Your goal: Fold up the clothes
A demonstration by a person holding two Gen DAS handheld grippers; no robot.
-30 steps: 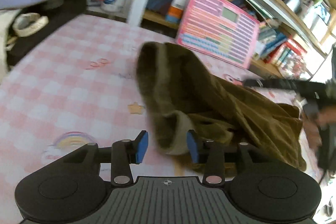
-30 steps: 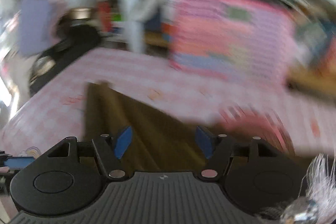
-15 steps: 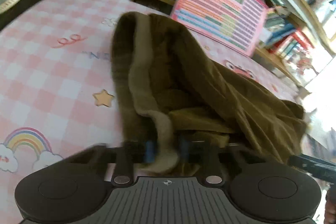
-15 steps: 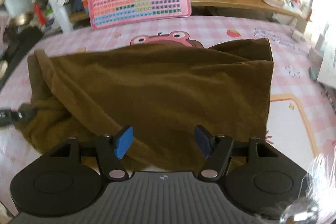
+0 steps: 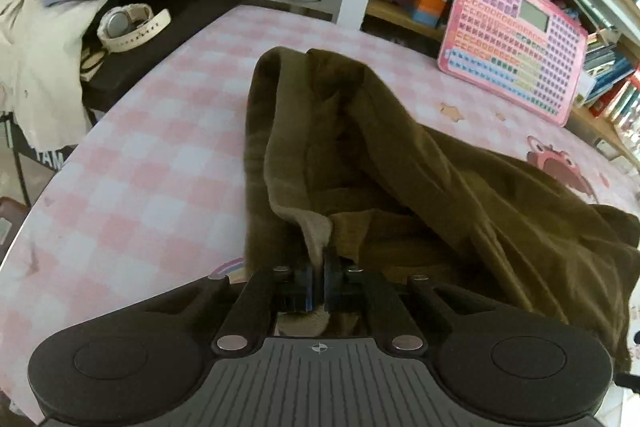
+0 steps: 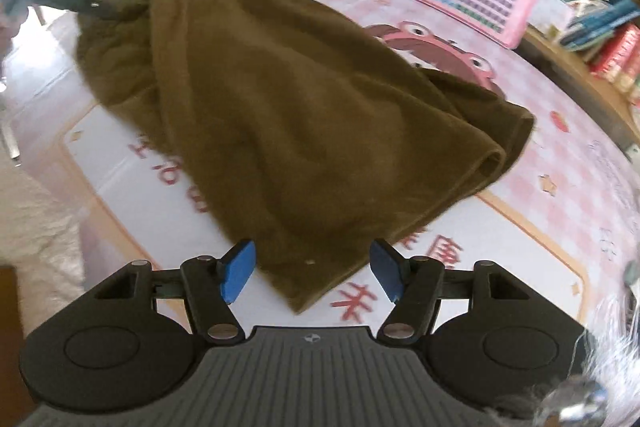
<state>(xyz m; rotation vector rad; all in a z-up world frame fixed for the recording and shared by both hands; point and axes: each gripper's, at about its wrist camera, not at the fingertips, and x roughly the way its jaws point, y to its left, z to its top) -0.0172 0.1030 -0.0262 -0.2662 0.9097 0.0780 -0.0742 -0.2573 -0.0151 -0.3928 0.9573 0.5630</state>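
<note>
Olive garment (image 6: 304,115): bunched across the pink checked tablecloth (image 5: 132,163), centre of both frames. Left gripper (image 5: 318,283): fingers clamped on a pale-lined edge, lower centre. Right gripper (image 6: 310,271): fingers apart over the near corner, which is best pinched before the lift.

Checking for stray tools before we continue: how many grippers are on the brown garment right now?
1. The left gripper has its jaws shut on the brown garment edge; the right gripper is open above a corner, holding nothing.
</note>
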